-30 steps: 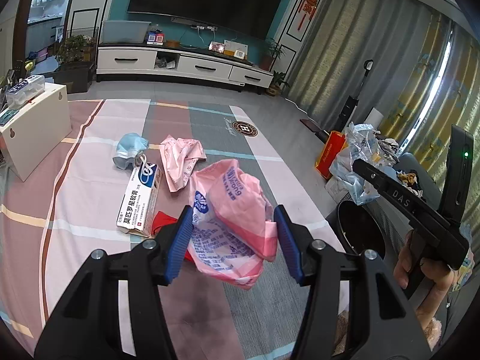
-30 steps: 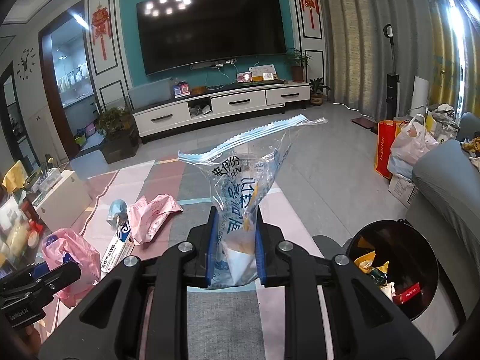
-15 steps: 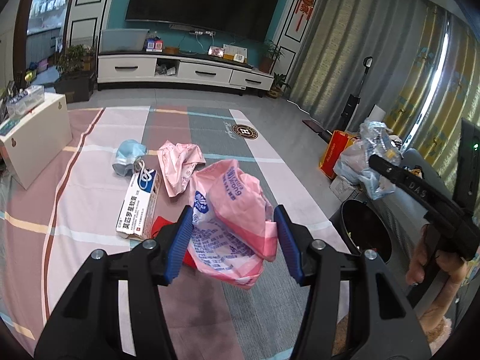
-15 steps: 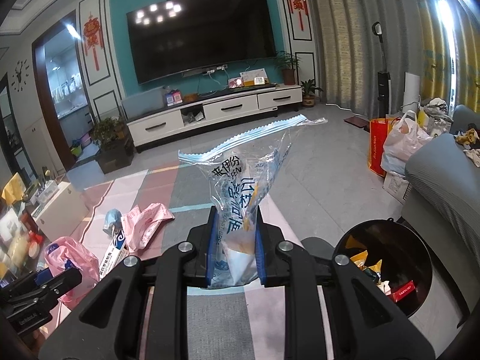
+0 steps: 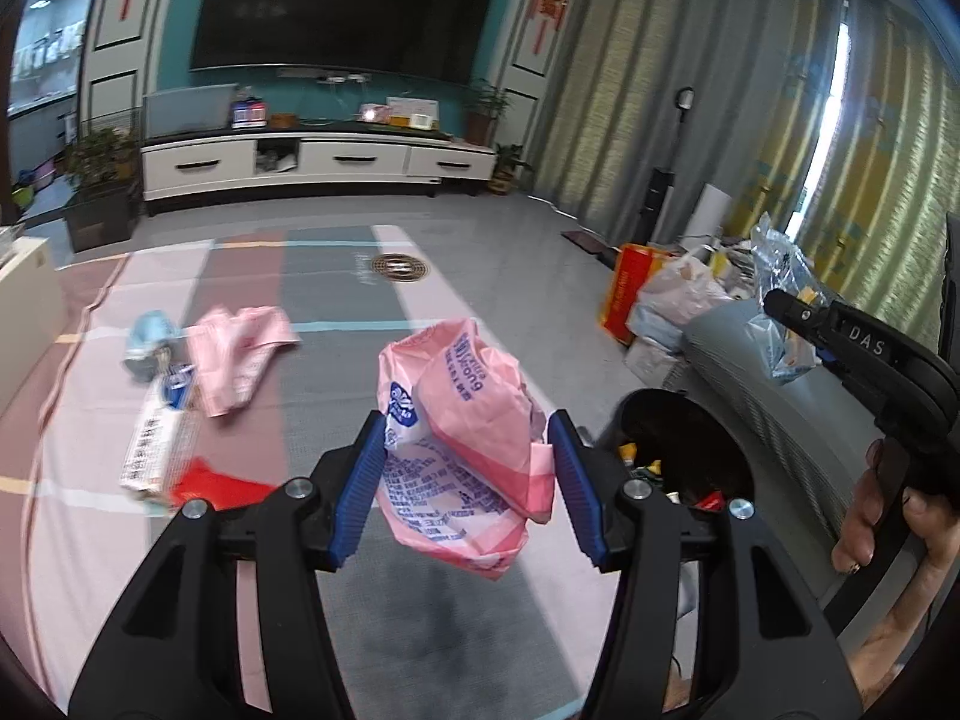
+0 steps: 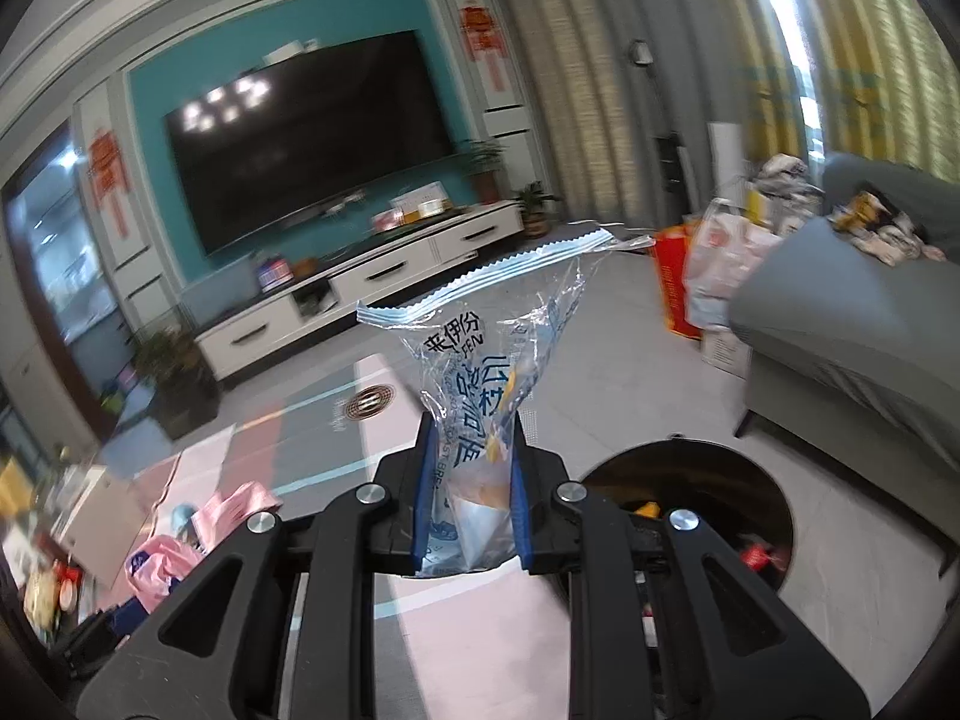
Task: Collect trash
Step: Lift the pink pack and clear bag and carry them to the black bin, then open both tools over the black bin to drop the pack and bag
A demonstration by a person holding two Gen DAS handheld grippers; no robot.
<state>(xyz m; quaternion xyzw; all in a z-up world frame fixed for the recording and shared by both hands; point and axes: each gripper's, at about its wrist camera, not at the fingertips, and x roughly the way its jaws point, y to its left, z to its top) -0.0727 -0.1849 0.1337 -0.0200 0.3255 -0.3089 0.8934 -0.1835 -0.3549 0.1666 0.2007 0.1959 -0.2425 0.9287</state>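
My left gripper (image 5: 465,486) is shut on a crumpled pink wrapper (image 5: 462,438) with blue print, held above the rug. My right gripper (image 6: 471,498) is shut on a clear plastic bag (image 6: 486,372) with blue lettering, which stands up from the jaws. A round black trash bin (image 5: 690,450) with scraps inside sits just right of the pink wrapper; in the right wrist view the trash bin (image 6: 714,480) lies low and to the right of the clear bag. The right gripper with its clear bag (image 5: 780,300) also shows at the right edge of the left wrist view, above the bin.
On the rug (image 5: 336,288) lie another pink wrapper (image 5: 237,354), a blue mask (image 5: 150,339), a white box (image 5: 159,438) and a red scrap (image 5: 210,489). A grey sofa (image 6: 840,324) and shopping bags (image 5: 666,294) stand right of the bin. The TV cabinet (image 5: 318,165) runs along the far wall.
Both grippers swung right toward the bin, each keeping its load. The bin now sits closer and larger in both views, and the right view has rolled.
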